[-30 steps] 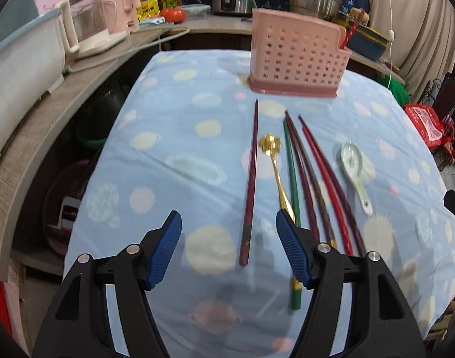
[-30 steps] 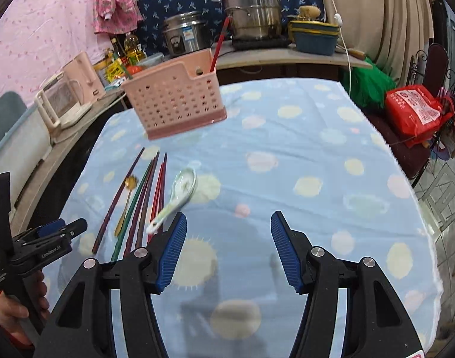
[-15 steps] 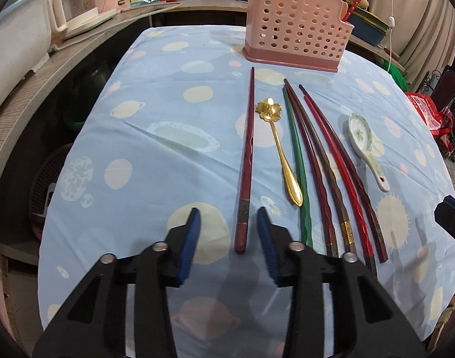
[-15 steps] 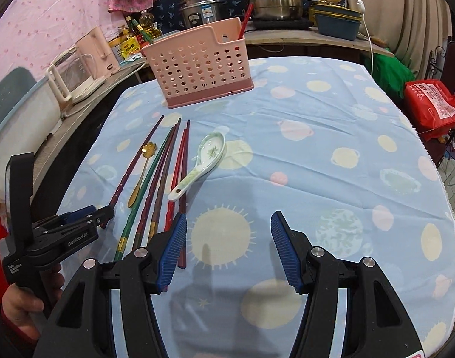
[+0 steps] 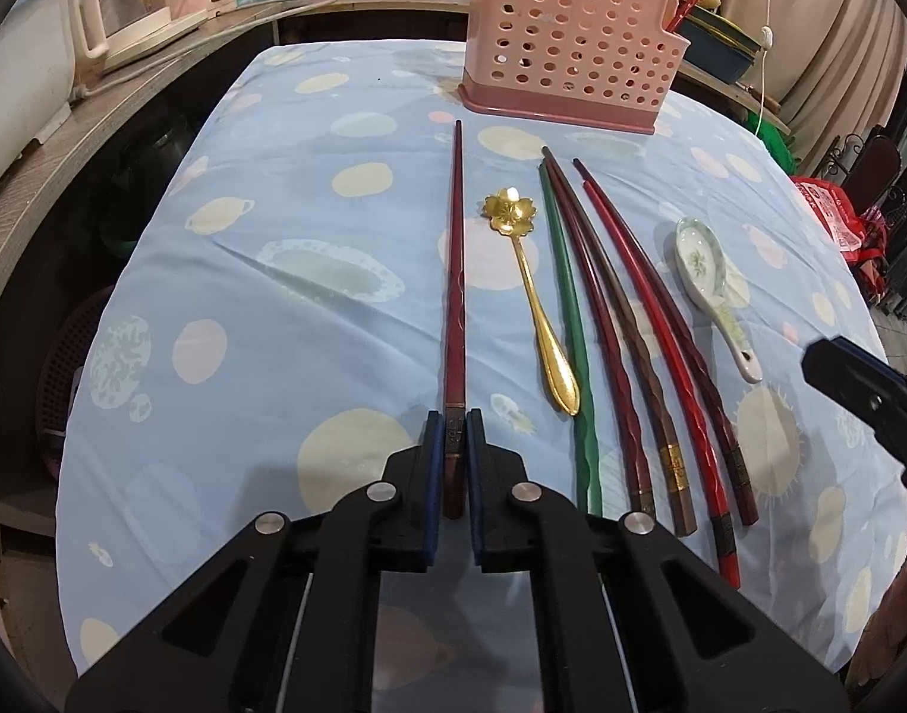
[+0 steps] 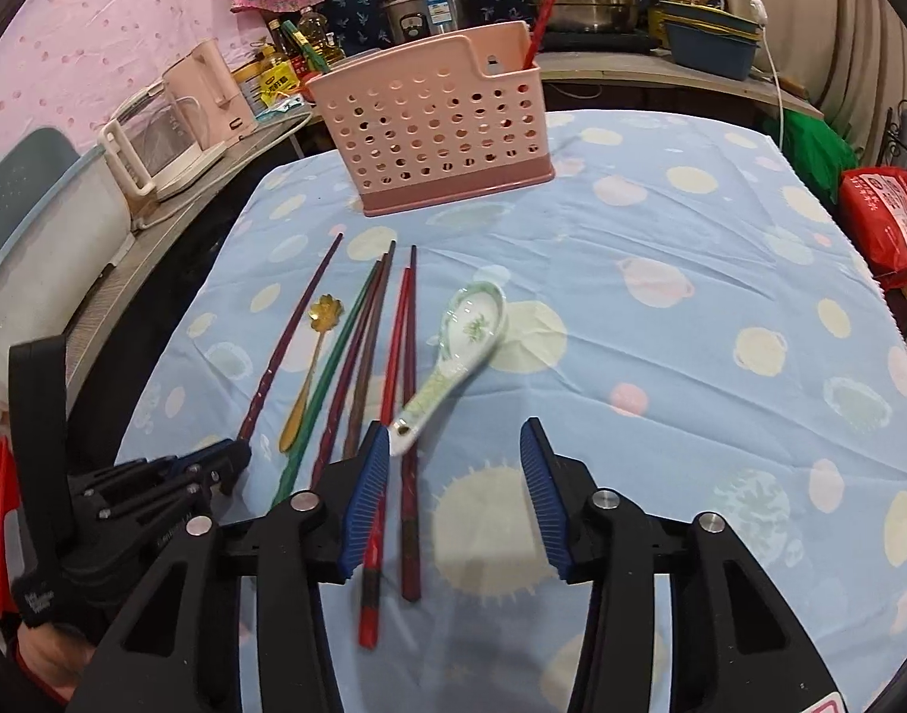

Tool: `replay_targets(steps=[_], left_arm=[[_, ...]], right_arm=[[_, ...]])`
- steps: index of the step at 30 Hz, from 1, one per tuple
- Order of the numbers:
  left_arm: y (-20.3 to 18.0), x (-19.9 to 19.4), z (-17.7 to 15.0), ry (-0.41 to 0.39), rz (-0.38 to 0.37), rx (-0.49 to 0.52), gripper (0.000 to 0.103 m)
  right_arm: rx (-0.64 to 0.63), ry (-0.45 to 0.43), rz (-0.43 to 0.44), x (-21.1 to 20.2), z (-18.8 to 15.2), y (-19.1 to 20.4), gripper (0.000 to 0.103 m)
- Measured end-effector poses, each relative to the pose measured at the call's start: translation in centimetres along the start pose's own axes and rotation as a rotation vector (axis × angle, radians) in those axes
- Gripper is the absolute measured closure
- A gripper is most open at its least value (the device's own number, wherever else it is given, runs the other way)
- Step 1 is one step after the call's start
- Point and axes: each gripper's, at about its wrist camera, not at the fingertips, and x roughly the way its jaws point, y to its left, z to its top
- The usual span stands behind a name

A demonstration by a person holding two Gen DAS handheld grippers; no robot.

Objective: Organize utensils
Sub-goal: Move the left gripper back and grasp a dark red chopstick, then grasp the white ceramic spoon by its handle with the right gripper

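Observation:
My left gripper (image 5: 452, 422) is shut on the near end of a dark red chopstick (image 5: 455, 273), which lies flat on the blue tablecloth. To its right lie a gold flower spoon (image 5: 531, 297), a green chopstick (image 5: 566, 309), several more red and brown chopsticks (image 5: 638, 333) and a white ceramic spoon (image 5: 712, 285). A pink perforated utensil basket (image 5: 566, 53) stands at the far end. My right gripper (image 6: 453, 475) is open and empty, low over the near ends of the chopsticks (image 6: 388, 368), with the ceramic spoon's (image 6: 459, 344) handle by its left finger. The left gripper also shows in the right wrist view (image 6: 216, 463).
The basket (image 6: 447, 131) holds one red chopstick (image 6: 542, 12). A side counter (image 5: 97, 107) on the left carries a kettle (image 6: 174, 119) and bottles. Pots stand behind the table. A red bag (image 6: 887, 220) sits off the right edge. The table drops away left and right.
My left gripper has come down and forward and closed on the dark red chopstick's near end. My right gripper has moved left and lower toward the chopsticks and spoon, staying open.

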Motion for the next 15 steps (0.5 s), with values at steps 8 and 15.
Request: replay_targets(steps=[8, 15], left_arm=[[0.0, 0.1, 0.0, 0.008, -0.003, -0.001, 0.096], [0.1, 0.1, 0.0, 0.006, -0.002, 0.002, 0.096]], right_arm=[[0.004, 0.015, -0.013, 3.4, 2.1, 0.8, 0.076], [0.046, 0.061, -0.012, 5.5, 2.2, -0.2, 0.085]])
